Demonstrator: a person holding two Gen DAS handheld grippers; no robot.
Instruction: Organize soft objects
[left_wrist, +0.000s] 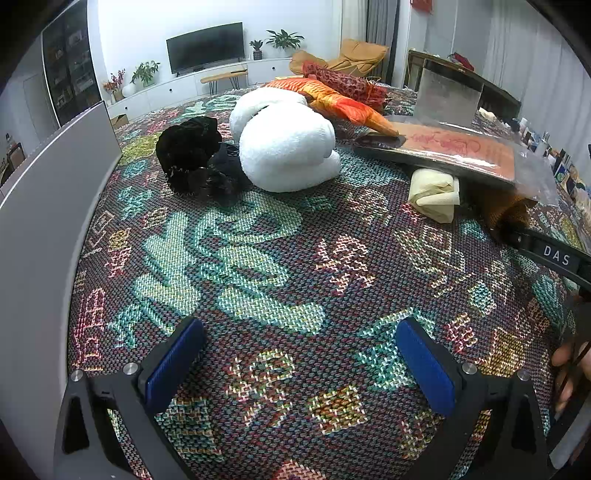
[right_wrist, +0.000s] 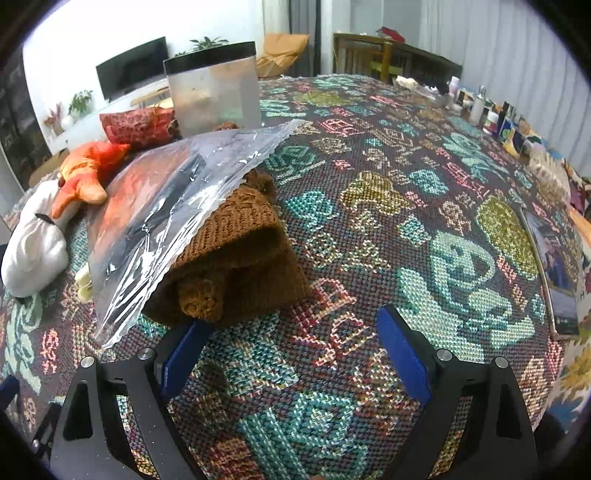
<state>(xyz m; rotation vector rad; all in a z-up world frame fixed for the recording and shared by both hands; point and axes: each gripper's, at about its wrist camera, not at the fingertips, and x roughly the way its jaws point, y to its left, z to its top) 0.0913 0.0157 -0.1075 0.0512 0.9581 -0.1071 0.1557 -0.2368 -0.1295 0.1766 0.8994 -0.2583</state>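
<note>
Both tongs wide, empty: left tongs (left_wrist: 299, 365) over desk (left_wrist: 258, 258); right tongs (right_wrist: 291, 354) nr brown knit hat (right_wrist: 236, 258) under plastic bag (right_wrist: 166, 206).

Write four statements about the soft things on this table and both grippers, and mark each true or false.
1. The left gripper is shut on the white plush. False: it is open, holding nothing.
2. The clear plastic bag lies over the brown knit item. True.
3. The right gripper is open. True.
4. The orange plush sits inside the container. False: it lies on the patterned cloth, beside the white plush.
</note>
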